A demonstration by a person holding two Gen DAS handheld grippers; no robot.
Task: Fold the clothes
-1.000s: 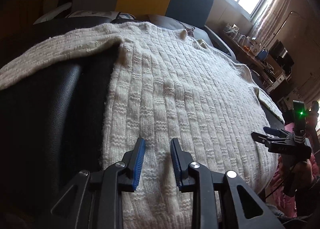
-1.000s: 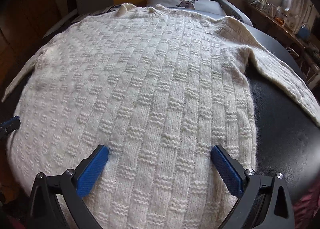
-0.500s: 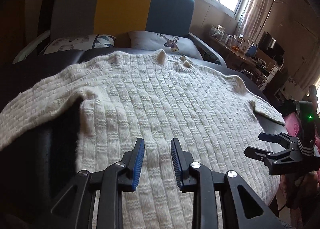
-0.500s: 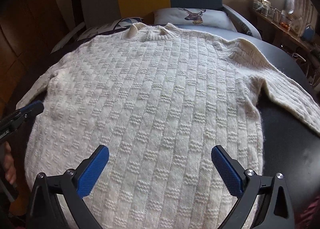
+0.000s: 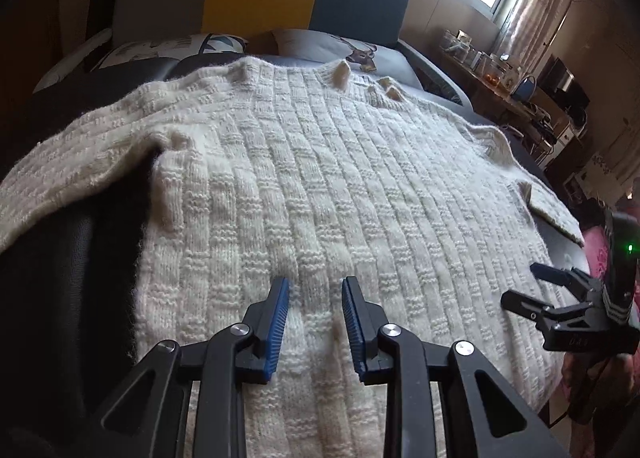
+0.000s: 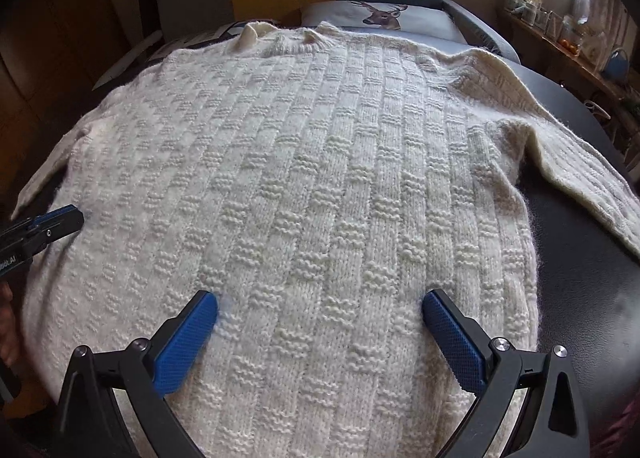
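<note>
Cream knit sweater (image 6: 320,178) spread flat on black tabletop (image 6: 592,298), sleeves out. Left gripper (image 5: 314,298) narrowly parted, right gripper (image 6: 320,322) wide; both empty above the hem. Risk: bulky knit bunches between the pads, grabbing one layer skews fold

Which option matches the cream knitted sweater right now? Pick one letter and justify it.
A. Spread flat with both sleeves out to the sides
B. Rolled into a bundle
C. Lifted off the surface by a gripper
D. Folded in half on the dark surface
A: the sweater lies flat on the dark surface, a sleeve reaching out on each side, and neither the left gripper nor the right gripper grips it.
</note>
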